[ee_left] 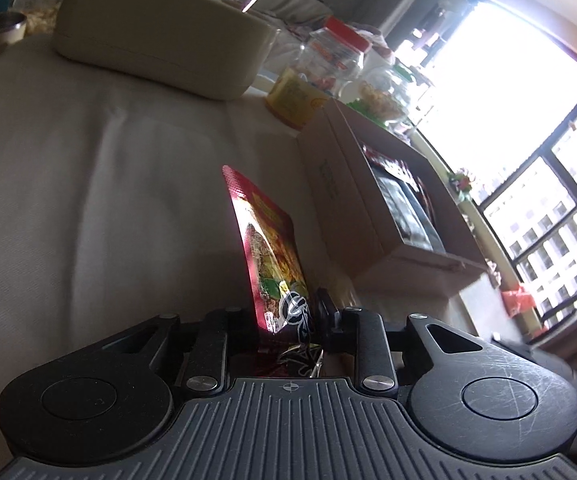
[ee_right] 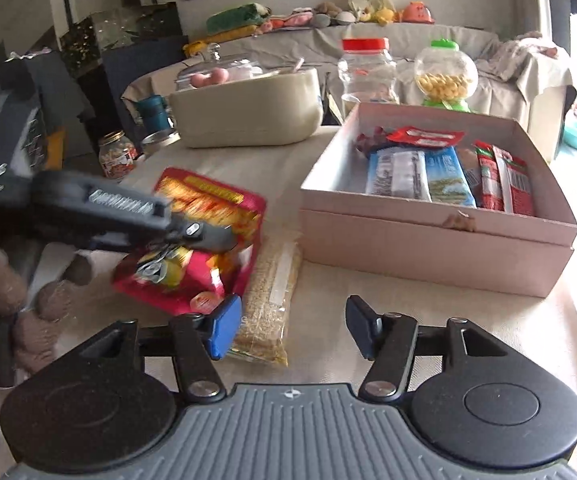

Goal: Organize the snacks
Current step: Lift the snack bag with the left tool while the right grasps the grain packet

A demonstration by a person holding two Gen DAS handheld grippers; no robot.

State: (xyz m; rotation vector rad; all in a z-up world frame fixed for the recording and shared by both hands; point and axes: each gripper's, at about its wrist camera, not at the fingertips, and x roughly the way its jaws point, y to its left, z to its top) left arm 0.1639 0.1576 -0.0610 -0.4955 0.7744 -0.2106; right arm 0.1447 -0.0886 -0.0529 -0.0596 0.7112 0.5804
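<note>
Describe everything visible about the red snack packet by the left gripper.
The red snack packet is a glossy foil pouch printed with yellow lettering and food pictures, crumpled at its lower end. It stands tilted on edge above the cloth-covered table, between the jaws of the left gripper, which pinches that lower end. It sits left of the open box and next to a clear packet of grains.

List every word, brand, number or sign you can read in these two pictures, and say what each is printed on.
No text here reads with certainty.
Red snack packet: yellow print, blurred.
Snack bars in the cardboard box: labels too small.
Cardboard box, left wrist view: faint print on its side, unreadable.
Red-lidded jar: orange label, blurred.
</note>
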